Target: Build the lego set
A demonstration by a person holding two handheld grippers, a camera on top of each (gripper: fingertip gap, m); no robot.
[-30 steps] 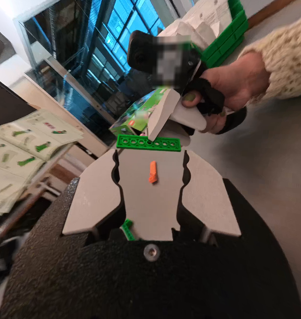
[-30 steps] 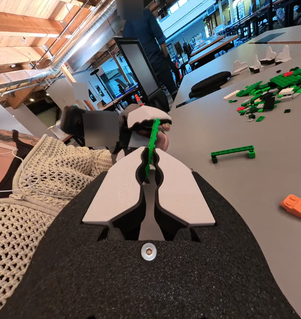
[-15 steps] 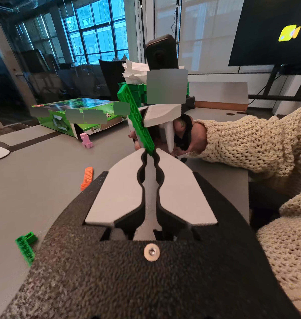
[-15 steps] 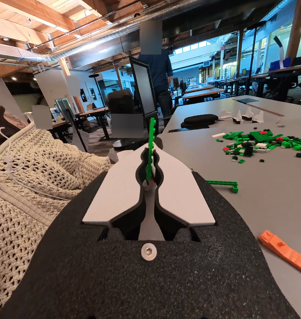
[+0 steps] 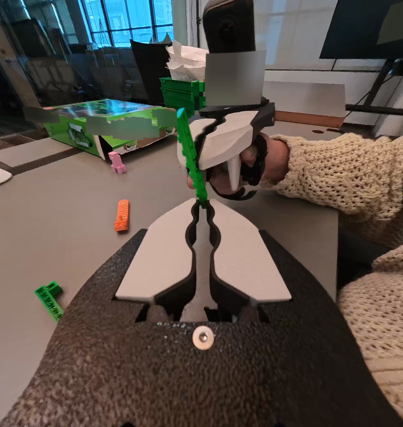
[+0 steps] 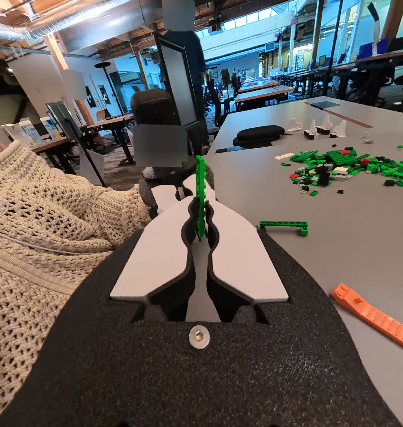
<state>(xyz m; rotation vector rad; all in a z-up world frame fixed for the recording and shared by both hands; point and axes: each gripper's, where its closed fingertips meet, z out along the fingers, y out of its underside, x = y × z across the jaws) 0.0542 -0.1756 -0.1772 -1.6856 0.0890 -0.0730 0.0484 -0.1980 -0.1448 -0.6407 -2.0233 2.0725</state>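
Note:
A long green Lego plate stands nearly upright above the grey table, held by both grippers. My left gripper is shut on the plate's lower end. My right gripper is shut on the same green plate, gripping it lower down, with the top sticking up. The right gripper also shows in the left wrist view, clamped on the plate's middle. The left gripper shows just behind the plate in the right wrist view.
An orange brick separator and a green beam piece lie on the table. A pile of loose bricks lies farther off. The Lego box, a pink figure and green bins stand beyond. My two grippers' fingertips are within a few centimetres of each other. The green beam piece is about equally far from each gripper, around 15 cm.
My left gripper was open a second ago and has shut on the plate's end. Both grippers have levelled out, and the plate has turned from lying across to standing upright.

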